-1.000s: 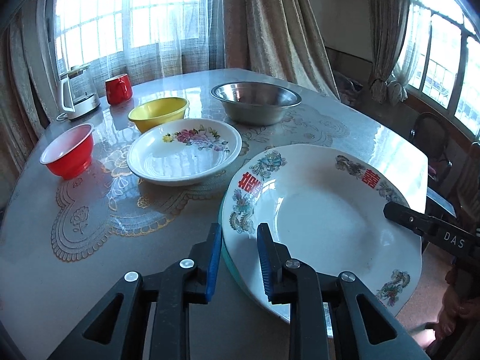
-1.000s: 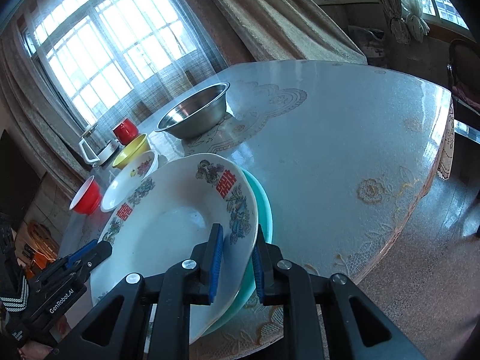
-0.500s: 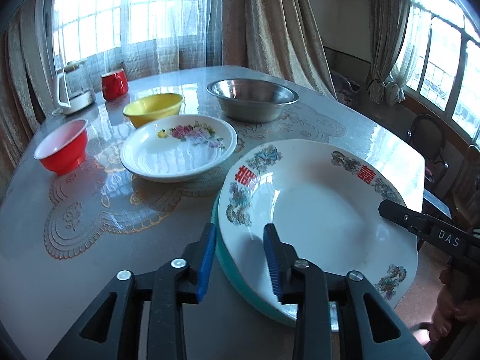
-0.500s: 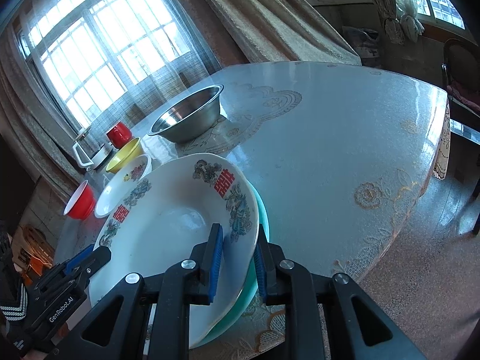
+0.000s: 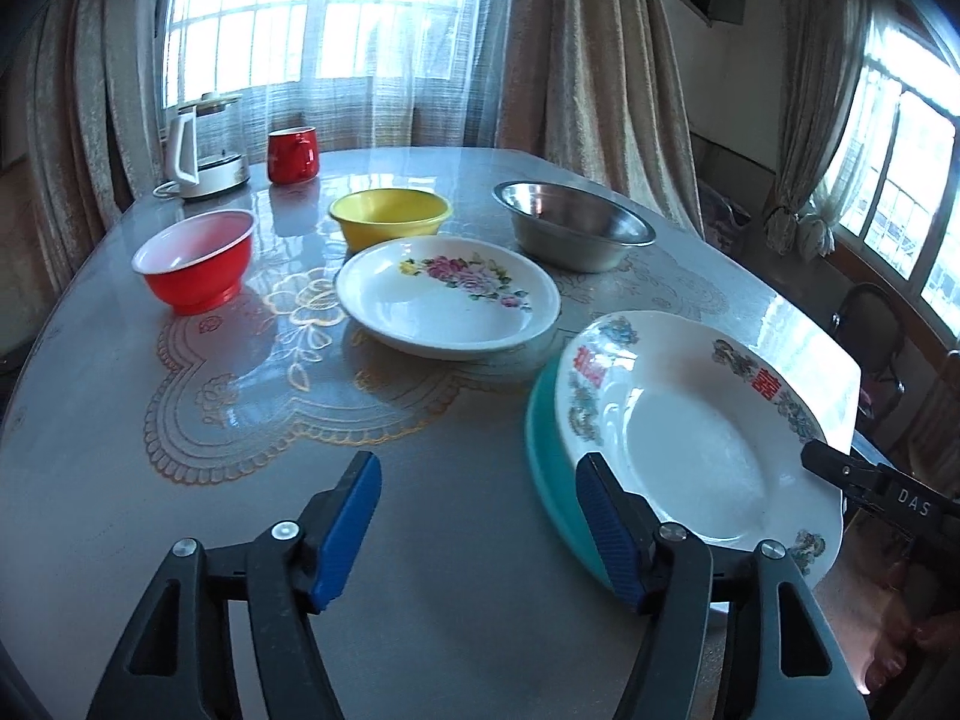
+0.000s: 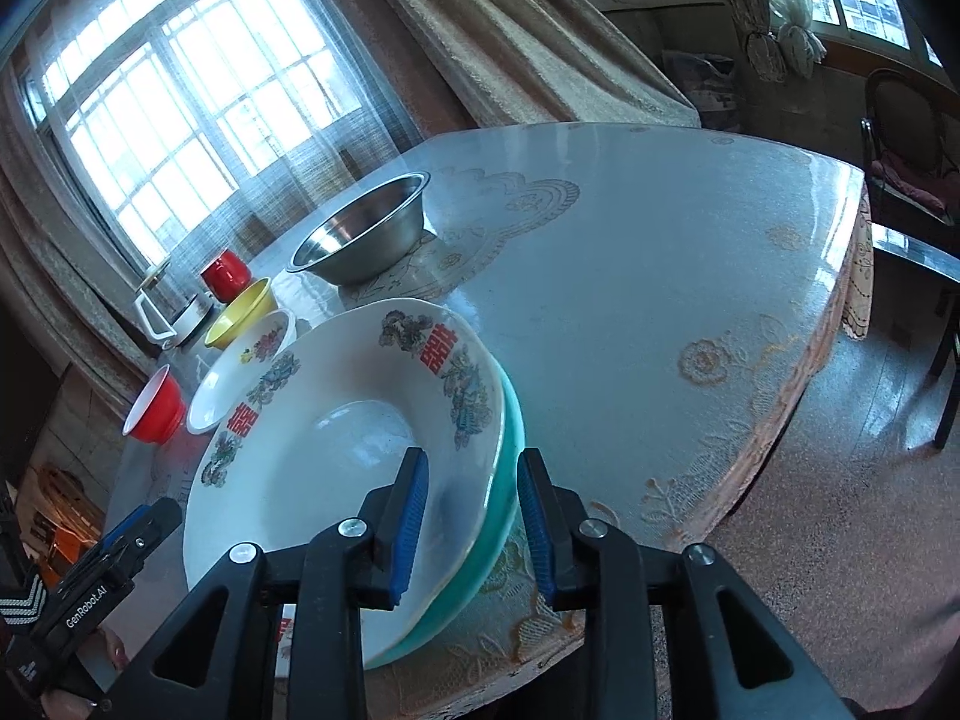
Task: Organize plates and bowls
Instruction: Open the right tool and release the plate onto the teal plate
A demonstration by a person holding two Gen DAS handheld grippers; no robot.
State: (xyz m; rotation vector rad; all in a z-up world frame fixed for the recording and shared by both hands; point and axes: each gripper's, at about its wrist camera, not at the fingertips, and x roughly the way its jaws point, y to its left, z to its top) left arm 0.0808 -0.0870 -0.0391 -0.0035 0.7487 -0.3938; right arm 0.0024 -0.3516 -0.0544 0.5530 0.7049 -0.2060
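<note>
1. Where the tabletop (image 5: pixel 456 540) curves toward its near edge: large white plate with red characters (image 5: pixel 696 438) stacked on a teal plate (image 5: pixel 543 456); nothing lying in the white one.
2. Left gripper (image 5: pixel 480 534): fingers well apart, just been opening, nothing between them but bare tabletop; right-hand blue pad (image 5: pixel 606 534) just beside the rim of the stack, contact cannot be told.
3. Right gripper (image 6: pixel 471 528): fingers part open, just been opening; rims of white plate (image 6: pixel 336 438) and teal plate (image 6: pixel 510 450) between them, small gaps visible at both pads, not clamped.
4. Beyond the stack: white floral plate (image 5: pixel 447 300), empty, alone on the lace pattern.
5. Behind it, in a row: red bowl (image 5: pixel 195 264) at left, yellow bowl (image 5: pixel 390 219) in the middle, steel bowl (image 5: pixel 570 231) at right; all upright, all empty, apart from one another.
6. At the far edge near the curtain: red mug (image 5: pixel 292 155) beside a white kettle (image 5: pixel 201 147); contents not visible.
7. Stack overhanging the tabletop edge slightly in the right wrist view.
</note>
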